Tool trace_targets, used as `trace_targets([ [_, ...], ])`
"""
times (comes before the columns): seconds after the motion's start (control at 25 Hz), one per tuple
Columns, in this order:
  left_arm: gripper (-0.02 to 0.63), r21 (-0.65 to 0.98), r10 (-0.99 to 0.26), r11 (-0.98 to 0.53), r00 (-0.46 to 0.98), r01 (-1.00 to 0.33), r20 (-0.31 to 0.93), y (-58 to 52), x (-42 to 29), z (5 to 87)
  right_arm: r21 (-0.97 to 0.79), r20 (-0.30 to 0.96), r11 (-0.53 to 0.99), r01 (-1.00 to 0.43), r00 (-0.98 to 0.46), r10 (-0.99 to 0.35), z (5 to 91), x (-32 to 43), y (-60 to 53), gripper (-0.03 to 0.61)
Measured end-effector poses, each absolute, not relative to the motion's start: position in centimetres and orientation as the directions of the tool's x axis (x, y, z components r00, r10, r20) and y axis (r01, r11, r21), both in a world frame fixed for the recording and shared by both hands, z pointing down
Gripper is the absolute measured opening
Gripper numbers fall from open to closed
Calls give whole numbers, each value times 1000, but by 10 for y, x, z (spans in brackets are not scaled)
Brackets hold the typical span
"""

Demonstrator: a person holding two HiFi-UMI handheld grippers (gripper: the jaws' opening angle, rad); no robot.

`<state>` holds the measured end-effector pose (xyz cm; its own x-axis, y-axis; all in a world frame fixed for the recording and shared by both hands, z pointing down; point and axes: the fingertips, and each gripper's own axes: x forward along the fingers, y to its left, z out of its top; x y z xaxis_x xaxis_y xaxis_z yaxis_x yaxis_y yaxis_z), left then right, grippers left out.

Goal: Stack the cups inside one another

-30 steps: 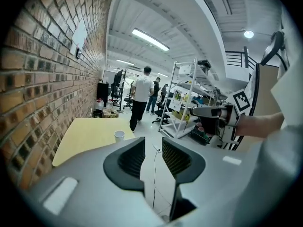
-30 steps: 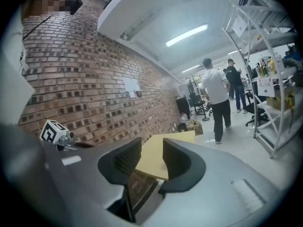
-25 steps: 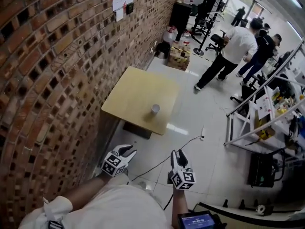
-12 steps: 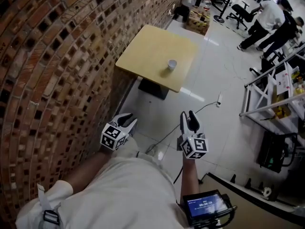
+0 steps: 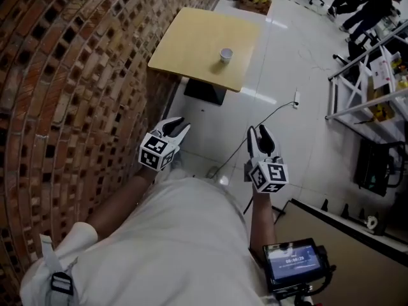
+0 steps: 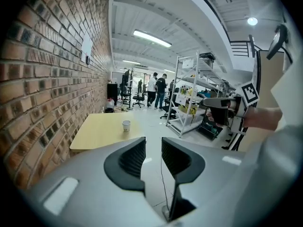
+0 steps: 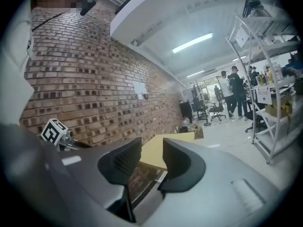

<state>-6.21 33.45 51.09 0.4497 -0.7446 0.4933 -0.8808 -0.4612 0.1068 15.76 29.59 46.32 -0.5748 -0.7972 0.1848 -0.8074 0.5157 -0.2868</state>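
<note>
My left tongs (image 5: 174, 125) are at the near left, just ahead of my white shirt. In the left gripper view the 2 jaws stand partly apart, with a clear gap. Nothing lies between them; only bare floor (image 5: 287, 69) shows through the gap. My right tongs (image 5: 258, 132) are at the near right, level with the left ones and well apart from them. In the right gripper view their 2 jaws are also parted by a moderate gap, and they grip nothing. The corner of the table (image 5: 191, 37) shows beyond that gap, far off.

The cup (image 5: 225, 55) stands upright on the square yellow table, toward its right edge as seen in the head view, well away from both tongs. I see only 1 white cup shape there, and I cannot tell whether others are nested inside it. The rest of the tabletop is bare wood.

The table's left side is against the brick wall (image 5: 64, 75), which runs along the whole left of the scene. A metal rack (image 5: 363, 101) stands on the floor at the right, and people (image 5: 370, 5) are at the far right. A small lit screen (image 5: 294, 264) is at the near right, beside my right arm.
</note>
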Motion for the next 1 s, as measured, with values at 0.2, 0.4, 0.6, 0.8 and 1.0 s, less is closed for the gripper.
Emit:
trace_targets([
  [0.2, 126, 102, -724, -477, 456, -873, 517, 329, -65, 524, -272, 185, 483, -833, -538, -823, 465, 164, 304, 133],
  [0.4, 124, 136, -705, -464, 458, -875, 541, 335, -68, 541, -273, 214, 463, -843, -523, -825, 478, 166, 320, 132],
  [0.6, 124, 159, -698, -450, 457, -879, 552, 337, -64, 554, -283, 239, 455, -845, -521, -819, 493, 163, 329, 129],
  [0.8, 123, 162, -685, -457, 462, -875, 563, 342, -51, 562, -290, 263, 454, -842, -526, -808, 507, 163, 330, 126],
  [1.0, 123, 166, -669, -474, 476, -865, 571, 348, -38, 570, -287, 280, 470, -835, -542, -792, 517, 161, 329, 126],
])
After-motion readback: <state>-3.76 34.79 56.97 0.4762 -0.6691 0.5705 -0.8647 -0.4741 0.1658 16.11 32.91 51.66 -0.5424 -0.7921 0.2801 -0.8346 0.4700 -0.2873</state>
